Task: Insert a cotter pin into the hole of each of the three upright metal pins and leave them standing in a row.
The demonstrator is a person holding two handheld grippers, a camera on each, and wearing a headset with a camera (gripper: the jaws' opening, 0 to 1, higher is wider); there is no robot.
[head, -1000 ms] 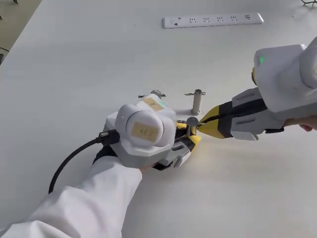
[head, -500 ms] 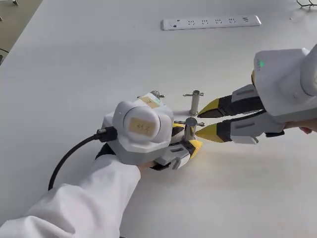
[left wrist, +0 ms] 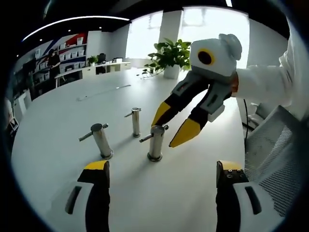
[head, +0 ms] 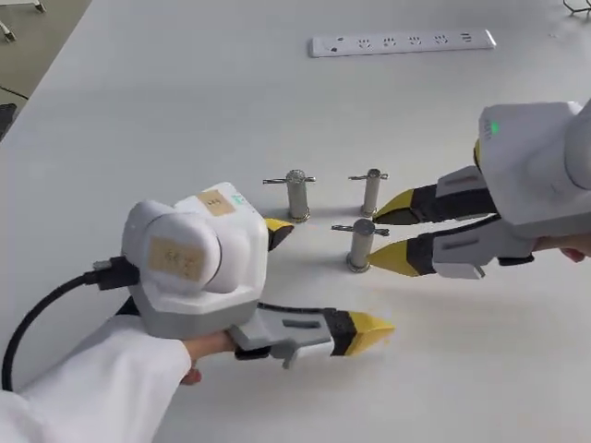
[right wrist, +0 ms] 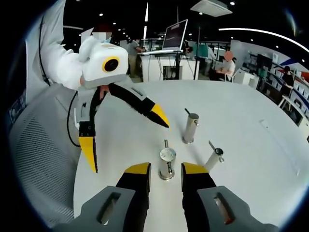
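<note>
At mid-frame all three pins (head: 359, 247) stand with a cotter (head: 275, 181) through each top, so inserting looks done and only the row is ragged, while the left claw (head: 337, 275) gapes wide and the right claw (head: 377, 240) sits half-open, both empty.

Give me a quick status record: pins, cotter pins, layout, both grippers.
upright metal pins: three, all standing on the white table
cotter pins: one through each pin's top
layout: two side by side, one nearer; not a straight row
left gripper: open, empty, apart from the pins
right gripper: open, empty, tips close beside the nearest pin
</note>
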